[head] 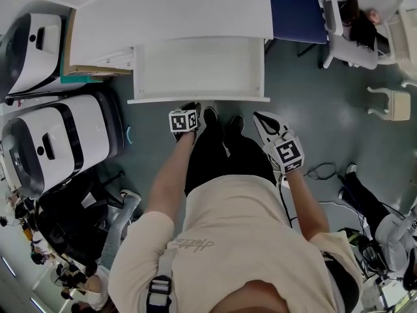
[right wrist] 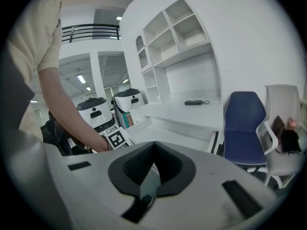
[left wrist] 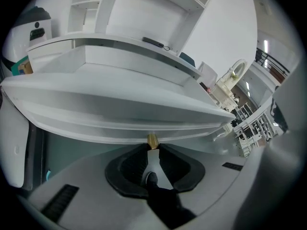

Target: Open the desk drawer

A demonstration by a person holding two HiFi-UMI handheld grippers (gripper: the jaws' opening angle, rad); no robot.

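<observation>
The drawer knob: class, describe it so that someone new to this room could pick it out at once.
Find the white desk and the open drawer under it. On the middle of the drawer's front sits the knob, between the left gripper's tips. Small and brass-coloured, it is the only non-white part there.

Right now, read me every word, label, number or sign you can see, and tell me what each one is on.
No text here can be read.
Script print on the person's shirt: too blurred to read.
Marker cube on the left gripper: black-and-white square pattern, no letters.
Marker cube on the right gripper: the same, no letters.
</observation>
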